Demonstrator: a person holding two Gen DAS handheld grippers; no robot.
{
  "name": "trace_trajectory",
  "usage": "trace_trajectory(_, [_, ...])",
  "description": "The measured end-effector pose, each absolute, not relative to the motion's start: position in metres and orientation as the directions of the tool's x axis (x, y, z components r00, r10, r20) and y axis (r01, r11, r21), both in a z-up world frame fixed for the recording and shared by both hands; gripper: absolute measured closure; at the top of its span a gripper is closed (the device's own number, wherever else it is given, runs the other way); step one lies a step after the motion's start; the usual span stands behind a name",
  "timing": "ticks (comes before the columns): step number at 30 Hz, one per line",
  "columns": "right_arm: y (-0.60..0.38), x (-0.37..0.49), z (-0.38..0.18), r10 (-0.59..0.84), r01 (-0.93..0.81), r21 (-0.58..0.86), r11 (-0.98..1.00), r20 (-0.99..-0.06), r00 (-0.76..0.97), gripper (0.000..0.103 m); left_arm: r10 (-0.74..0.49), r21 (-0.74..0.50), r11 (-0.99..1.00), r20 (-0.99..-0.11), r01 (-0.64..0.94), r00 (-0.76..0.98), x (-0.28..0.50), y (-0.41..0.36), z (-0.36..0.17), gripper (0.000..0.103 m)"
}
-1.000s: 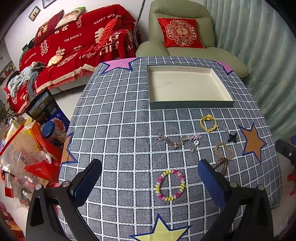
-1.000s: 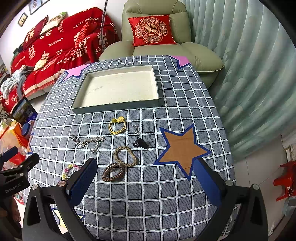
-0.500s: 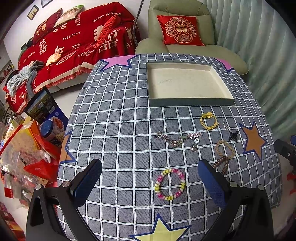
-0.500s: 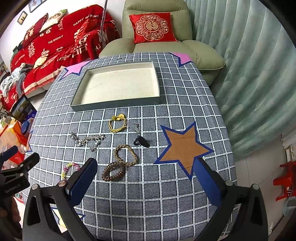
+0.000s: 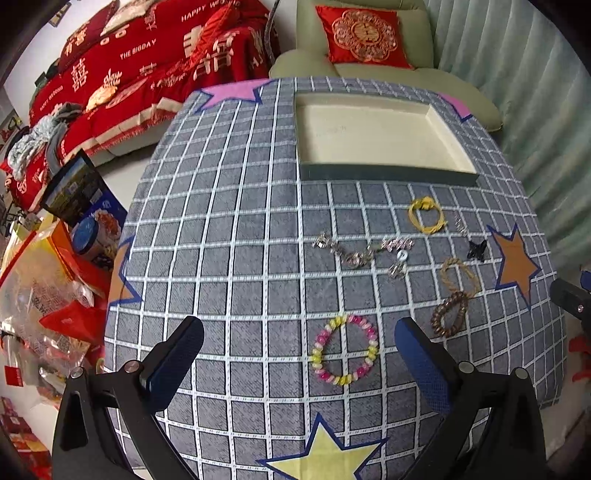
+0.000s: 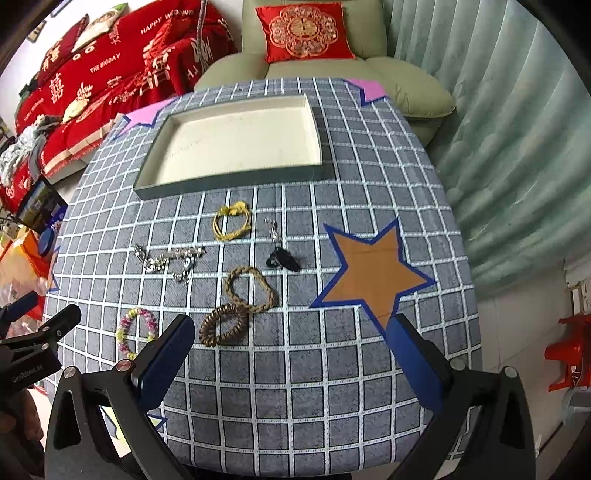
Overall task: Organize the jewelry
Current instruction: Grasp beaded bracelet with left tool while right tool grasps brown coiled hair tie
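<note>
- Left gripper (image 5: 299,354) and right gripper (image 6: 291,345), lower frame: both spread wide, empty, poised for a pick.
- Pink-yellow bead bracelet (image 5: 345,349) nearest; brown bead bracelet (image 6: 223,325) touching braided one (image 6: 251,290), mid-frame.
- Empty tray (image 6: 229,182), upper centre: likely destination.

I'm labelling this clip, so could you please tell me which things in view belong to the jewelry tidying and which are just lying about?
Job:
- tray
- yellow bracelet
- silver chain
- black pendant
- braided bracelet
- brown bead bracelet
- pastel bead bracelet

Lying about:
- red cushion
- red blanket
- snack boxes
</note>
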State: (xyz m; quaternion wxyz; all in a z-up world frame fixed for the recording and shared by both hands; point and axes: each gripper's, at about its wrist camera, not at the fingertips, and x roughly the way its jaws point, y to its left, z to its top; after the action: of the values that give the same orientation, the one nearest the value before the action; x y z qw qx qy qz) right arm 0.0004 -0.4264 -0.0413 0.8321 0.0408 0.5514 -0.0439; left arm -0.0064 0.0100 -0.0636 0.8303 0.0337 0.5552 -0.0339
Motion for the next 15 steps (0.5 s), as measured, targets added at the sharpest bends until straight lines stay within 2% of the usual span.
trace_trajectory(15, [-0.422,0.017,-0.114,0.064,0.158,0.087,0.984,-0.988,0.143,0.0,-0.003,0.03,0.99,-0.971,0.136,0.237,-0.002,0.009,-0.124,0.0])
